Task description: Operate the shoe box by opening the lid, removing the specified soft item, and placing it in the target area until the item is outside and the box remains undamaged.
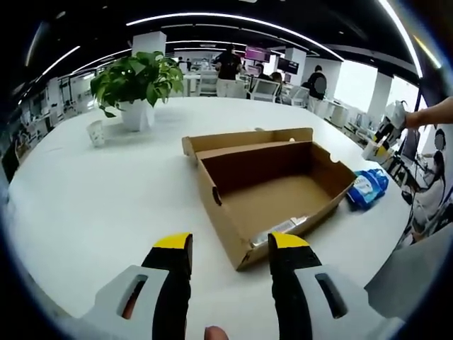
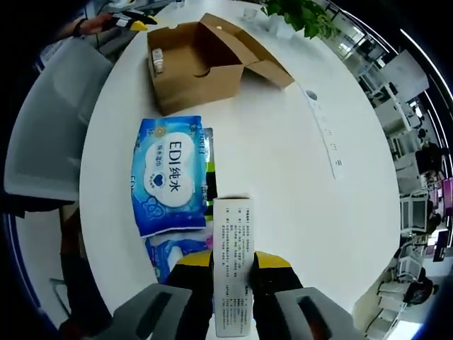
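The brown cardboard shoe box lies open on the white table, its lid folded back on the far side. A small pale pack rests in the box's near corner. My left gripper hangs open just in front of the box, with nothing between its yellow-tipped jaws. My right gripper is shut on a long white pack with printed text, held over the table edge. Beside it lies a blue wipes pack. The shoe box stands further off in the right gripper view.
A potted plant and a paper cup stand at the table's far left. A blue pack lies right of the box. A power strip is set in the table. A grey chair stands by the edge.
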